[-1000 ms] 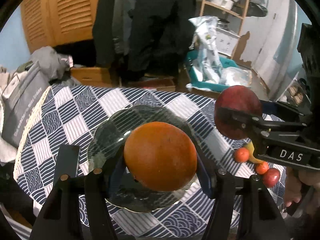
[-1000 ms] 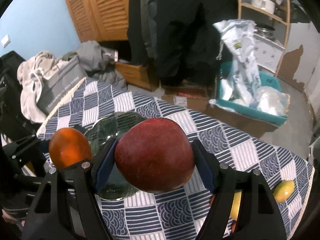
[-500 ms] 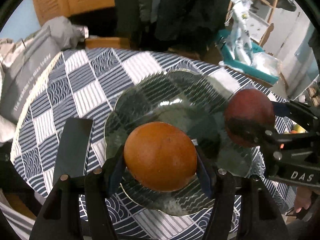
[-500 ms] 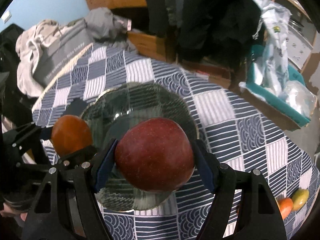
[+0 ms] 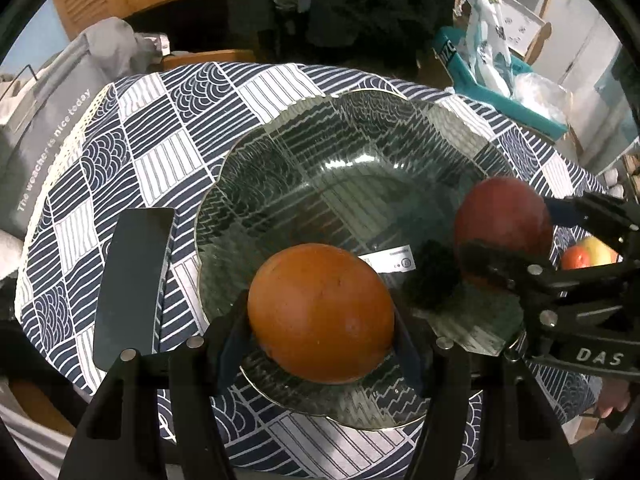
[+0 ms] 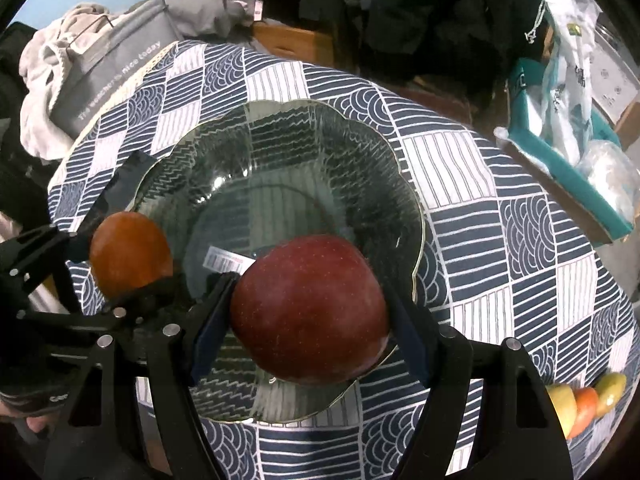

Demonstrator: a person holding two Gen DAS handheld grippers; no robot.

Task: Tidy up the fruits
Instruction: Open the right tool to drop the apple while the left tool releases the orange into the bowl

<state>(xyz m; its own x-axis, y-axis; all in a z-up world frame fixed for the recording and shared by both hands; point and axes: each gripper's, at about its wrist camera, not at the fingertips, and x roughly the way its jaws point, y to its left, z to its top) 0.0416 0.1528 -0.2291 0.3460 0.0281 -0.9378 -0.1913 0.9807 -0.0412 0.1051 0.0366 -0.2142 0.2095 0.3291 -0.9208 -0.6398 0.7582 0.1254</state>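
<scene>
My left gripper point(image 5: 320, 336) is shut on an orange fruit point(image 5: 320, 312), held just above the near part of a clear glass plate point(image 5: 352, 152). My right gripper point(image 6: 308, 320) is shut on a dark red apple point(image 6: 308, 304) over the plate's point(image 6: 280, 152) near right side. In the left wrist view the apple point(image 5: 500, 216) and right gripper show at the right. In the right wrist view the orange point(image 6: 128, 252) shows at the left. The plate holds no fruit; a white label shows through its bottom.
The plate sits on a round table with a blue-and-white patterned cloth point(image 6: 480, 200). A dark flat phone point(image 5: 132, 280) lies left of the plate. Several small fruits point(image 6: 588, 400) lie at the table's right edge. A grey bag, clothes and a teal box surround the table.
Both grippers have come down toward the plate with their fruits and tilted more steeply downward. The plate now fills more of each view. Neither grip has changed.
</scene>
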